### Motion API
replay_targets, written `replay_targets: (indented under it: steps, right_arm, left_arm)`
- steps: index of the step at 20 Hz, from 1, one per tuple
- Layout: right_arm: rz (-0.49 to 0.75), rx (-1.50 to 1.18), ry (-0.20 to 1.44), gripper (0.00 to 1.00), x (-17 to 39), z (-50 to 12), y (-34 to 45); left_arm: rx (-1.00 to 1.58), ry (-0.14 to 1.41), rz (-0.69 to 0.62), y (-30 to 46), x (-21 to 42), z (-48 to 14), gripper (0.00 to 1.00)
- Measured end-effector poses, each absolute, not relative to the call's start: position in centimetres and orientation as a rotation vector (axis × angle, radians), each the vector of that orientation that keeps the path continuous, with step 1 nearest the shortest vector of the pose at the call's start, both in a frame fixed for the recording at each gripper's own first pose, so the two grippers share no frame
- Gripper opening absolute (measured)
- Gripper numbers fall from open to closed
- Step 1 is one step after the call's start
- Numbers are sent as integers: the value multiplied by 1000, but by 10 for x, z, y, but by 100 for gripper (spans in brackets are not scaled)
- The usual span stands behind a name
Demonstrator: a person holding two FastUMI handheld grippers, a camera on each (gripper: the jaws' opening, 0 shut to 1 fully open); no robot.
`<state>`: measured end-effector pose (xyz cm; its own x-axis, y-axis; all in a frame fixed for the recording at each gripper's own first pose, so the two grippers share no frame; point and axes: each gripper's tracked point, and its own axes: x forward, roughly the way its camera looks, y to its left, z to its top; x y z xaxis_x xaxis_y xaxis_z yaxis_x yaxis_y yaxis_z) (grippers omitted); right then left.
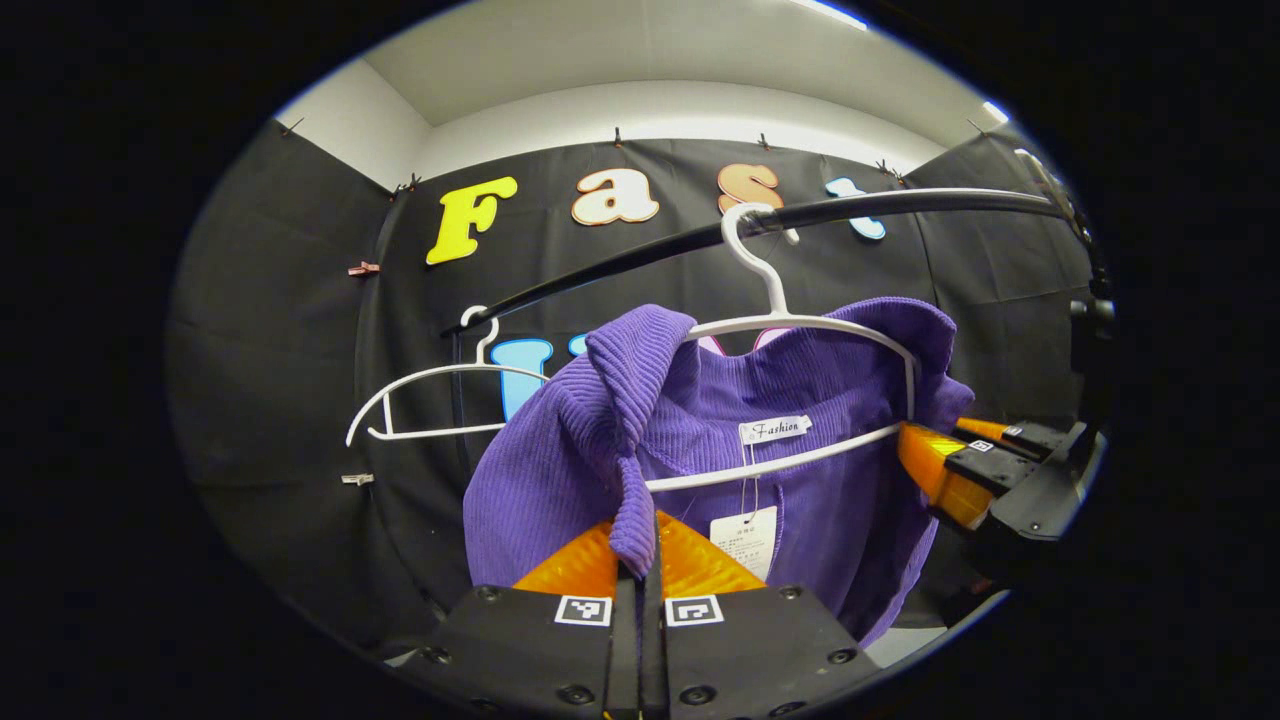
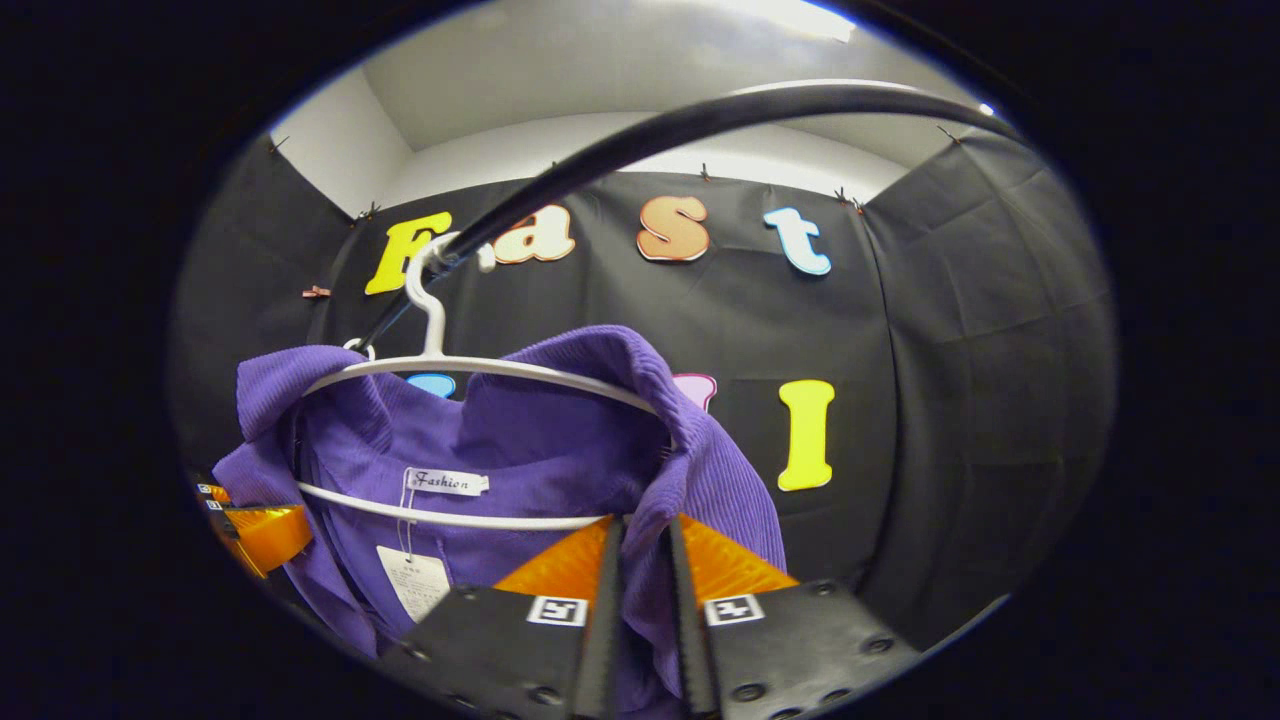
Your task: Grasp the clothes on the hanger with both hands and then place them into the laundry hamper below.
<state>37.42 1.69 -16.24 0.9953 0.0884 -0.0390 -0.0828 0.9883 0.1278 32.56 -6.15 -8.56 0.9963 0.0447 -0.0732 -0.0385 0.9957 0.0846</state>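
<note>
Grasping looks done: I have my left gripper (image 1: pixel 637 545) clamped on one shoulder of the purple garment (image 1: pixel 800 470) and my right gripper (image 2: pixel 645 550) clamped on the other. It hangs on the white hanger (image 1: pixel 800 325) on the rail (image 1: pixel 880 205); lifting it off and lowering it into the hamper remain.

Left gripper view: looked slightly upward, close on purple ribbed corduroy garment (image 1: pixel 820 450). Right gripper view: same tilt, equally close. Shared: garment, white plastic hanger (image 2: pixel 450 370), black rail (image 1: pixel 620 265).
</note>
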Motion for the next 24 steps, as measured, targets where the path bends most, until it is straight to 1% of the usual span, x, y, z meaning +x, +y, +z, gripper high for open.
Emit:
replay_targets:
  steps: [1, 2, 5, 8, 9, 13, 15, 18, 20, 21, 24]
  right_arm:
    - [134, 192, 55, 5, 372, -166, 26]
    - [165, 265, 75, 7, 373, -169, 32]
    - [277, 489, 196, 6, 364, -185, 47]
    - [331, 682, 300, 6, 362, -187, 44]
    - [345, 722, 326, 6, 361, -184, 40]
    - [393, 696, 284, 5, 359, -154, 26]
    - [411, 694, 290, 5, 361, -148, 27]
    - [381, 676, 307, 5, 371, -149, 15]
    - [330, 652, 274, 5, 375, -138, -13]
    - [317, 652, 263, 4, 389, -140, -8]
    - [258, 691, 207, 4, 409, -123, -34]
  left_arm:
    - [87, 74, 45, -61, 326, -86, 6]
    - [94, 73, 47, -61, 327, -84, 6]
    - [115, 62, 62, -57, 330, -82, 4]
    - [103, 72, 68, -51, 333, -83, 7]
    - [94, 78, 64, -50, 334, -83, 5]
    - [71, 111, 34, -51, 337, -84, 5]
    - [70, 125, 11, -55, 339, -85, 5]
    - [69, 121, -7, -57, 340, -77, 3]
    - [69, 113, -9, -56, 341, -69, 3]
    - [63, 118, -13, -58, 342, -67, 4]
    - [42, 139, -10, -55, 346, -62, 5]
